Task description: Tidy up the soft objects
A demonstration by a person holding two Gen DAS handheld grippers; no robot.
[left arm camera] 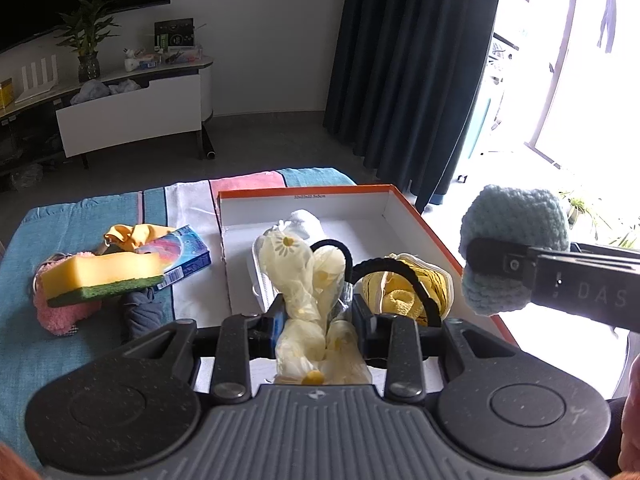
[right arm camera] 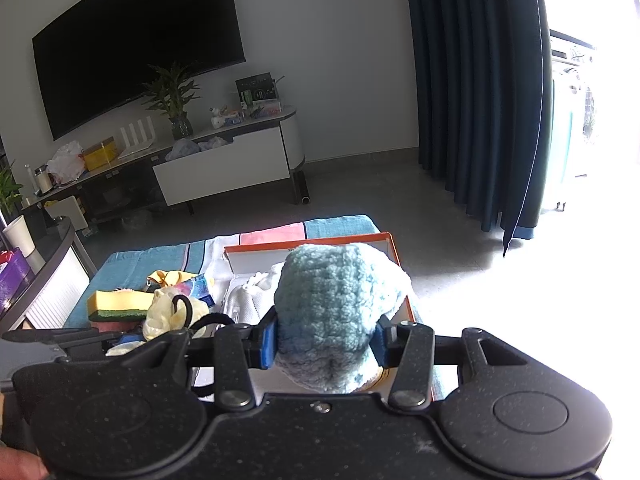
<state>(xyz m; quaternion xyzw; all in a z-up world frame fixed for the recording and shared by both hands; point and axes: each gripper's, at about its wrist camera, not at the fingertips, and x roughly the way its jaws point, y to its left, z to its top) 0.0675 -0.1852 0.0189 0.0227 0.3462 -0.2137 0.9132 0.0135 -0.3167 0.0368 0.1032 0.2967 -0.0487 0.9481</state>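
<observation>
My left gripper (left arm camera: 318,320) is shut on a cream daisy-print fabric piece with a black band (left arm camera: 304,280), held above the near part of the orange-rimmed white box (left arm camera: 420,216). My right gripper (right arm camera: 326,340) is shut on a light blue knitted object (right arm camera: 332,312), held above the box's right side; it also shows in the left wrist view (left arm camera: 512,240). Inside the box lie a white cloth (left arm camera: 306,220) and a yellow knitted item (left arm camera: 408,288). A yellow-green sponge (left arm camera: 100,276), a pink fluffy item (left arm camera: 60,312) and a dark cloth (left arm camera: 140,312) lie left of the box.
A striped blue, white and pink towel (left arm camera: 80,216) covers the table. A colourful small carton (left arm camera: 188,252) and yellow fabric (left arm camera: 132,234) lie beside the sponge. A TV stand (left arm camera: 128,116), dark curtains (left arm camera: 412,60) and bare floor lie beyond the table.
</observation>
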